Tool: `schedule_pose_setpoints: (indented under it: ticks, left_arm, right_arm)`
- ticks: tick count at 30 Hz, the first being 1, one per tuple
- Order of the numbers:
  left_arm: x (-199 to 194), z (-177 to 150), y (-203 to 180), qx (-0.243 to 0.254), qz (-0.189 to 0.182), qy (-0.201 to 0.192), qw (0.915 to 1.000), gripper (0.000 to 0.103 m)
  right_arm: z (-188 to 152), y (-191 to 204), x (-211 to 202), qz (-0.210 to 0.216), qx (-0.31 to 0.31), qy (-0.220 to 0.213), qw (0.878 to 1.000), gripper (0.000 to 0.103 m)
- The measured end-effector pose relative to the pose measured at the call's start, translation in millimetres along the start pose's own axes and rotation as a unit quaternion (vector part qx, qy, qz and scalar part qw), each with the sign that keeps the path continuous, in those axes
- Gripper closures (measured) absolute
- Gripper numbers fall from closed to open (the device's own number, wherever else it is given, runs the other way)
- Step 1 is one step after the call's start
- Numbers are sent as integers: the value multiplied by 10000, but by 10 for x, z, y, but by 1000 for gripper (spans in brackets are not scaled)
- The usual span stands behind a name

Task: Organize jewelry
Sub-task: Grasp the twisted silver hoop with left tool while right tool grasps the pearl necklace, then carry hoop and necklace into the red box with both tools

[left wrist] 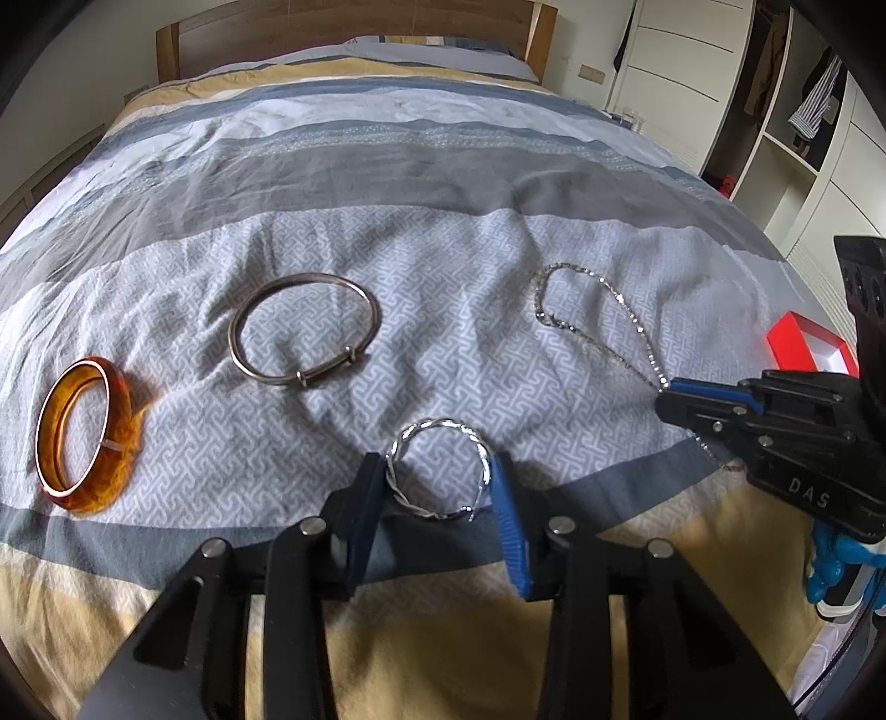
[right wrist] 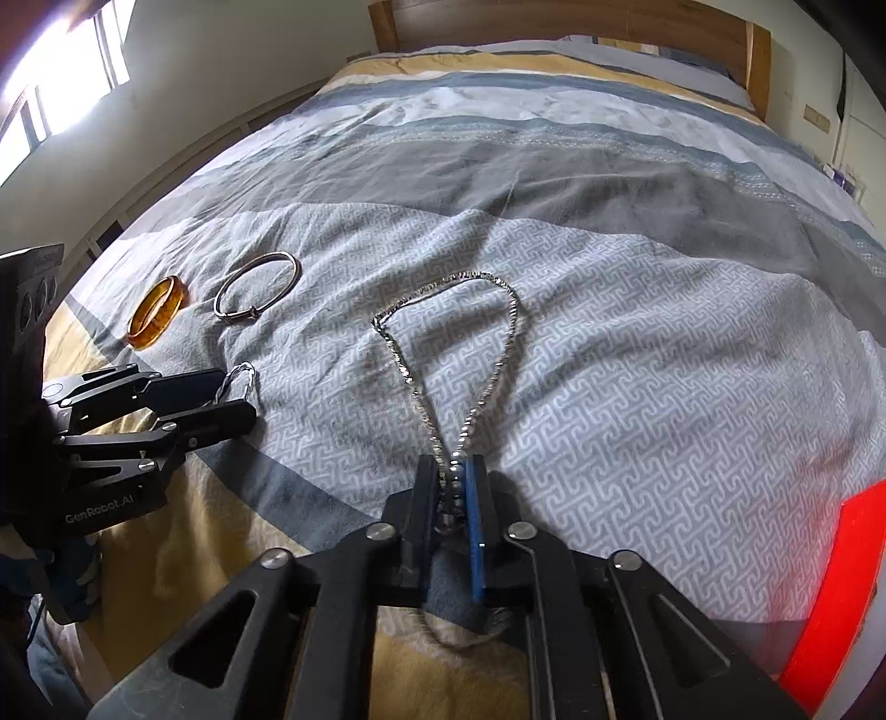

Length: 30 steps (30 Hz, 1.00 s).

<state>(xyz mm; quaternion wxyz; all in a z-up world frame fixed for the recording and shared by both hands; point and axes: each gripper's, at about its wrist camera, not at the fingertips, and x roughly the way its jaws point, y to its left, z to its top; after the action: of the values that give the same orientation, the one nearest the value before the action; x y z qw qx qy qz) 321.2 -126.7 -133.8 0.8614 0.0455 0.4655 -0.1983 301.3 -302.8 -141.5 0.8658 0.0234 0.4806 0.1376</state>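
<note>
Striped duvet cover (left wrist: 387, 166) in grey, white and mustard bands, rumpled, filling most of both views. Wooden headboard (left wrist: 343, 33) along the top edge. White wardrobe (left wrist: 692, 61) with open shelves at upper right of the left view, striped shirt (left wrist: 817, 99) hanging there. Bright window (right wrist: 61, 72) at upper left of the right view.

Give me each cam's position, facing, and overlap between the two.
Left wrist: on the left gripper, facing the headboard; its fingers flank the twisted silver bangle; right gripper at right.
Right wrist: on the right gripper, same heading, shut on the silver chain; left gripper at left.
Shared: amber bangle, plain silver bangle, chain, red box.
</note>
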Motion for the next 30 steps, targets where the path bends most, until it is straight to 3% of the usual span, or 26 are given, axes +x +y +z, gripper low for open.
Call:
schedule_pose_setpoints:
  ticks: [9,17,30]
  left_arm:
    - [-222,-71,-36,-88,95,-74,9999,67]
    - [-676,-93,-171,-19,79,-302,9995,67]
    - [-1503,17,-926,420,-238,-854,9952,67]
  right_arm:
    - [-112,48,-294,8,56,-220,9997,96]
    - [-178,97,-869,-97,89,-573,9983,96]
    - [-434,-117,-2079,-476,333,-1394,9885,96]
